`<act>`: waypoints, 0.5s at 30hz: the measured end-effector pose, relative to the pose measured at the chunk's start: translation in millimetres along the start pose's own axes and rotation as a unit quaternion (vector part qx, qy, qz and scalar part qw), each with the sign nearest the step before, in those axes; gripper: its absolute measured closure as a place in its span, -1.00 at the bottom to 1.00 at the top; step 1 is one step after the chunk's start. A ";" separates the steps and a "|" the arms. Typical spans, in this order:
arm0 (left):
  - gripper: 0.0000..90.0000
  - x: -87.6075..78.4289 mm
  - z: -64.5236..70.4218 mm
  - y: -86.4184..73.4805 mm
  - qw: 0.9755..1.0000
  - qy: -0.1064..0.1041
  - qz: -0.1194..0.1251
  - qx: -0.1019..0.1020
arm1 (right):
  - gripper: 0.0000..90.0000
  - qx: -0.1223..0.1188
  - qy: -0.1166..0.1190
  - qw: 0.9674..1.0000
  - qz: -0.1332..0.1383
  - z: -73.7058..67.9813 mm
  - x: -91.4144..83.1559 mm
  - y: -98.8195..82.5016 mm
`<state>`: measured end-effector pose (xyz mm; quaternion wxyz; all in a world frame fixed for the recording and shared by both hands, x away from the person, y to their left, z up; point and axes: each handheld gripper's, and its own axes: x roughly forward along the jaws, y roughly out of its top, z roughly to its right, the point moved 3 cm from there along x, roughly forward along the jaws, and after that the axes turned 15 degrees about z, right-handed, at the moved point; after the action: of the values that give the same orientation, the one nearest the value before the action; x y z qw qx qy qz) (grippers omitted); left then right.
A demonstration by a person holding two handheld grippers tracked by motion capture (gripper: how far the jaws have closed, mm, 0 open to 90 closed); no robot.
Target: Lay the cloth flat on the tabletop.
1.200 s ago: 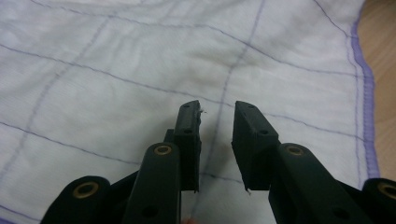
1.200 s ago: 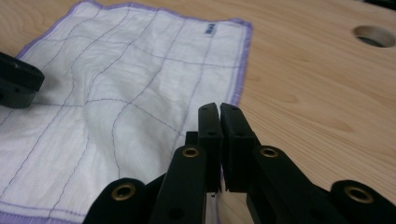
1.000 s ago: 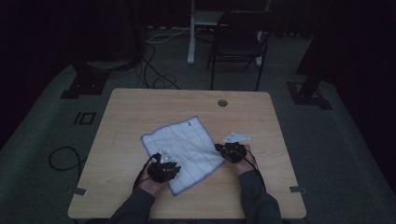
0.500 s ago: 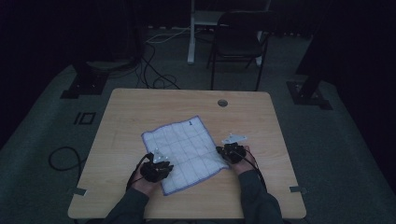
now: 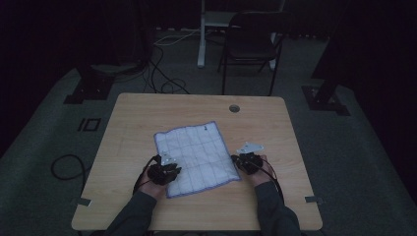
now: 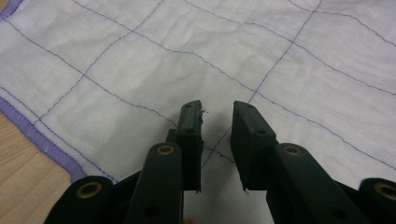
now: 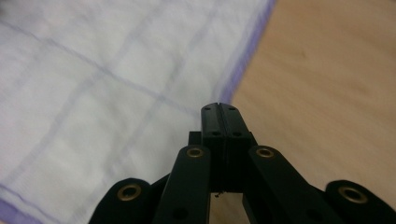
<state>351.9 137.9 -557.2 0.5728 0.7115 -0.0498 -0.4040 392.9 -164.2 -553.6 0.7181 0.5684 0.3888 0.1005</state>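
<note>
We see the white square cloth with thin purple grid lines and a purple hem (image 5: 197, 156) lying spread flat on the light wooden table (image 5: 147, 113), near the person's edge and turned a little askew; no fold is made in it yet, so, as we judge it, the folding itself is all still to come.

Our left gripper (image 5: 165, 172) sits over the cloth's near left corner; in the left gripper view its jaws (image 6: 217, 123) stand a narrow way apart with bare cloth (image 6: 140, 70) showing between them, nothing pinched.

The right gripper (image 5: 248, 161) rests at the cloth's right edge; in the right gripper view its jaws (image 7: 219, 116) are pressed together, tips right at the purple hem (image 7: 243, 65); that picture is soft, so whether a sliver of hem is caught we cannot tell, though it looks like nothing is.

So we read this as the lining-up stage; both corners still need gripping, then lifting and carrying over.
</note>
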 end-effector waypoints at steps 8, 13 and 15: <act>0.63 3.0 -3.9 1.1 1.000 -0.003 0.004 -0.001 | 0.82 -0.003 0.026 0.999 0.033 -2.2 27.0 15.1; 0.62 5.8 -5.9 2.6 1.000 -0.005 0.005 -0.001 | 0.70 -0.012 0.031 0.999 0.009 2.0 49.1 17.8; 0.62 6.9 -6.5 3.3 1.000 -0.005 0.006 0.000 | 0.70 -0.013 0.033 0.999 -0.002 3.8 52.1 15.5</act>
<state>361.9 138.1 -557.9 0.5748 0.7090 -0.0568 -0.4046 435.4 -131.3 -562.7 0.7124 0.5546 0.4121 0.1224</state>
